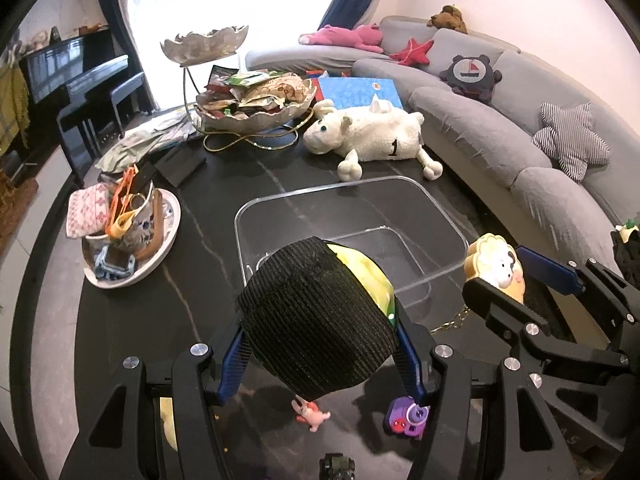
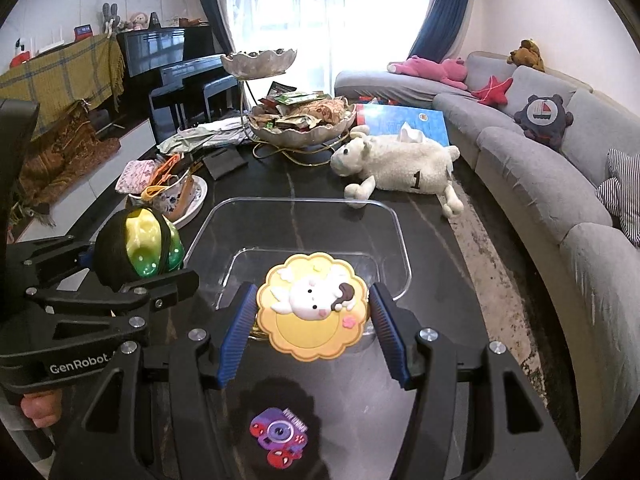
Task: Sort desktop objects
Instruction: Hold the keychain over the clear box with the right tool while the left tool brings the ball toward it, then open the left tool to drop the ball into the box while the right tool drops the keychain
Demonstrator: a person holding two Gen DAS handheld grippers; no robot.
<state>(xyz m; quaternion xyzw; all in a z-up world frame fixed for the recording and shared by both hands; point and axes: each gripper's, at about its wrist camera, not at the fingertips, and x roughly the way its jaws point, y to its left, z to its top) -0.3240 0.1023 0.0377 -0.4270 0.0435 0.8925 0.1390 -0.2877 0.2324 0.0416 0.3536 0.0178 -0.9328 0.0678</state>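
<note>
Held above the near edge of a clear tray [image 2: 394, 216] on the dark table [image 1: 224, 184]: two toys. Left gripper [image 1: 320, 356] clamped on a black-netted green-yellow ball [image 1: 316, 316]; right gripper [image 2: 314, 336] clamped on a yellow flower-shaped charm [image 2: 312, 304].

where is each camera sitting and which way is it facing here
Left wrist: sits on the left tongs, looking down and forward over the clear bin toward the sofa; its own fingers clamp a black-wrapped toy, and the right tongs show at the right edge.
Right wrist: sits on the right tongs, facing the same way; its fingers hold a yellow flower charm, the left tongs and a bit of hand show at left.
Shared: bin, plush sheep, snack bowl, purple sticker.
</note>
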